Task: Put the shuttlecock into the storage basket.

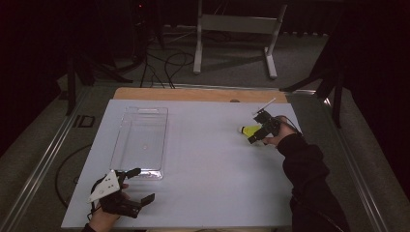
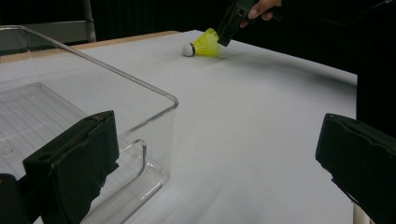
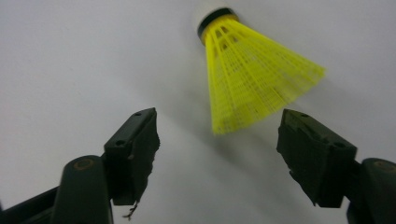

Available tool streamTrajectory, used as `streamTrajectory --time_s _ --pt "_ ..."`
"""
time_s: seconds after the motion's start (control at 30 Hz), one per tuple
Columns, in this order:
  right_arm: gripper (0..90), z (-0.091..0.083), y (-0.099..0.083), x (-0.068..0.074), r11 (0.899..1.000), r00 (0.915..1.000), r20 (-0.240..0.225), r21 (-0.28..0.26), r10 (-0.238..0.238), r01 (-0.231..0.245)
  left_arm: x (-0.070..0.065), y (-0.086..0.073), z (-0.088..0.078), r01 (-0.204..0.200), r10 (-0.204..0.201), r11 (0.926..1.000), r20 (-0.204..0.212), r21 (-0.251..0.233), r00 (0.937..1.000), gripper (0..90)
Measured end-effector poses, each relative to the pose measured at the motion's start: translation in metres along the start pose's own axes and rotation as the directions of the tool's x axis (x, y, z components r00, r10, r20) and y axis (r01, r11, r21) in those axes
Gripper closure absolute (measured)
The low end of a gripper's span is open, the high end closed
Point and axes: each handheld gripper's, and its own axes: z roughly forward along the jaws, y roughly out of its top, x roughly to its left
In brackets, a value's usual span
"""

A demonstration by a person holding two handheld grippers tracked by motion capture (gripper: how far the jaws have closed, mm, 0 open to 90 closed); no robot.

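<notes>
A yellow shuttlecock (image 1: pixel 250 130) with a white cork lies on its side on the white board, at the right. My right gripper (image 1: pixel 257 128) is right behind it with its jaws open. In the right gripper view the skirt's wide end (image 3: pixel 252 74) lies just ahead of the two black jaws, and neither pad touches it. My left gripper (image 1: pixel 142 184) rests open near the front left corner with nothing between its fingers. In the left gripper view the shuttlecock (image 2: pixel 204 45) lies far off, with a right finger (image 2: pixel 227 29) just above it.
An empty clear plastic tray (image 1: pixel 123 140) stands on the left half of the white board (image 1: pixel 208 164); its near corner (image 2: pixel 140 79) is close to my left jaws. A wooden strip (image 1: pixel 193 94) runs along the back edge. A stand's legs (image 1: pixel 232 24) and cables lie on the floor beyond.
</notes>
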Motion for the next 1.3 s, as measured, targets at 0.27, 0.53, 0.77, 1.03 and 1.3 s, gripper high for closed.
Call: streamTrajectory --time_s 0.27,0.53,0.77,1.03,1.3 --pt "34.8 0.008 0.001 -0.008 0.999 0.9995 -0.015 -0.030 0.029 -0.030 0.000 0.000 0.000 0.001 -0.001 1.0000 0.000 0.001 1.0000 0.3" --pt "46.2 0.018 0.001 -0.011 0.999 0.9991 -0.032 -0.029 0.026 -0.027 0.000 0.000 0.001 0.001 -0.001 1.0000 0.001 0.003 1.0000 0.3" --pt "64.6 0.025 0.003 -0.012 0.999 0.9989 -0.044 -0.029 0.012 -0.013 0.000 0.000 0.001 0.001 -0.001 1.0000 0.002 0.004 1.0000 0.3" --pt "85.1 0.029 0.006 -0.010 1.000 0.9992 -0.039 0.009 -0.003 0.003 0.000 -0.001 0.001 0.002 -0.002 1.0000 0.002 0.002 1.0000 0.3" --pt "90.0 0.023 0.008 -0.005 0.998 0.9976 -0.038 0.033 -0.059 0.060 0.001 -0.001 0.001 0.002 -0.002 1.0000 0.002 0.004 1.0000 0.3"
